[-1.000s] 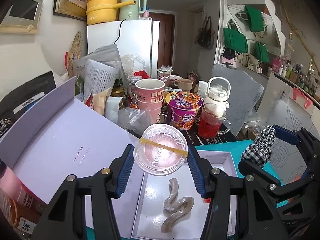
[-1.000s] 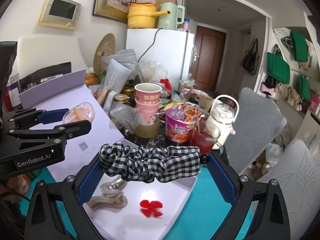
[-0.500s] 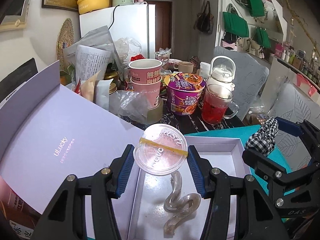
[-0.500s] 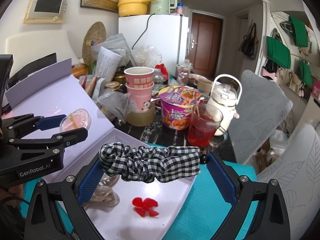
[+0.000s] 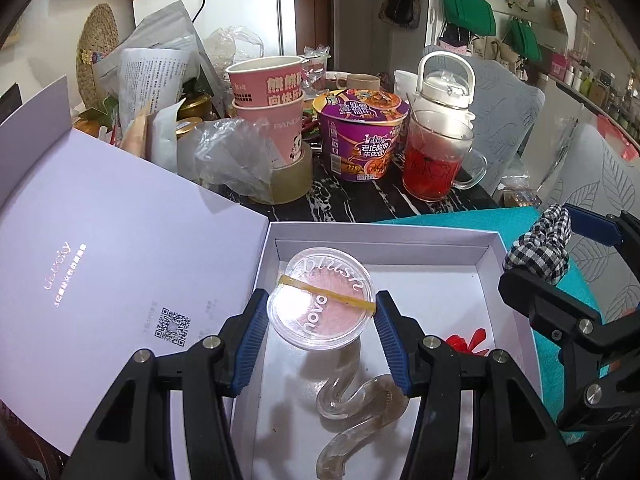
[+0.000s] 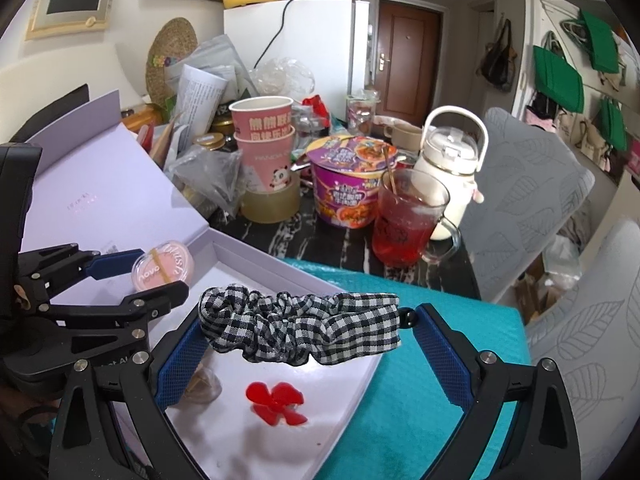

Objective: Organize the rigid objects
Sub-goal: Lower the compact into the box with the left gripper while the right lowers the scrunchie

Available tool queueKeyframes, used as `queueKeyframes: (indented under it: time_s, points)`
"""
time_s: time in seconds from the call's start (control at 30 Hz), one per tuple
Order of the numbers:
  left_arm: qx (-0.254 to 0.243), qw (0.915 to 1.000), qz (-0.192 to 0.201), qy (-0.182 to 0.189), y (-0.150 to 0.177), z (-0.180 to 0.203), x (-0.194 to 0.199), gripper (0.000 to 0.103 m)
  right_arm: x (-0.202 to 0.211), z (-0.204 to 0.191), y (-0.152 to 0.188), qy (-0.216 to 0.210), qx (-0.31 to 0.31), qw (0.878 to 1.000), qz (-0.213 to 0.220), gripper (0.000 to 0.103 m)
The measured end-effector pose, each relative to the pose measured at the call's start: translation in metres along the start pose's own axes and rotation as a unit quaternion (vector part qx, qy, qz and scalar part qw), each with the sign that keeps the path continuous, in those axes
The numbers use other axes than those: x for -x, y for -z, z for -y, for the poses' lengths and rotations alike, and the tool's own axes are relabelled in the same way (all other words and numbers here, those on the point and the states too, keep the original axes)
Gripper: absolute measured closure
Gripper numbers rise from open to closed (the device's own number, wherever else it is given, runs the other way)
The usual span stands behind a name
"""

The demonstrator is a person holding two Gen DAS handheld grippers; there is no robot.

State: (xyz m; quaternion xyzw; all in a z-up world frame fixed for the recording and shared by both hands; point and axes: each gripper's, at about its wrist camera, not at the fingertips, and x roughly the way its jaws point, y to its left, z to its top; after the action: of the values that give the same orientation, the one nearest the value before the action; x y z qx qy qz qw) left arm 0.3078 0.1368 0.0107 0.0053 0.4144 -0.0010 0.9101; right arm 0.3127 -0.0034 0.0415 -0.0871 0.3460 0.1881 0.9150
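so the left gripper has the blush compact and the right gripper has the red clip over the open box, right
Not quite. The left gripper does hold the blush compact over the open box, but the right gripper holds the checked scrunchie, not the red clip, which lies inside the box. The right wrist view shows it.

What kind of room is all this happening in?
Most likely a lived-in home, a dining or kitchen corner. A white fridge stands behind a cluttered table holding an instant noodle cup, and green tote bags hang by the door.
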Motion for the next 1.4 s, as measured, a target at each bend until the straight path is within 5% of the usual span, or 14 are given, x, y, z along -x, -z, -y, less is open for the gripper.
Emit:
queueKeyframes:
  time_s: [0.9,1.0,1.13,1.4]
  points:
    - [0.006,0.9946,-0.103,0.001,0.010,0.004,-0.043,0.050,-0.040,0.001,0.012,-0.014,-0.014,0.997,-0.080,0.003]
    - [0.008,0.9949,-0.100,-0.012,0.010,0.004,-0.041,0.048,-0.041,0.002,0.012,-0.011,-0.016,0.996,-0.085,0.003]
    - [0.014,0.9959,-0.087,-0.017,0.008,0.000,-0.033,0.030,-0.037,0.003,0.010,-0.005,-0.017,0.997,-0.080,0.003]
    - [0.017,0.9967,-0.078,-0.018,0.004,-0.005,-0.022,0.030,-0.034,0.008,0.008,-0.014,-0.036,0.996,-0.081,0.002]
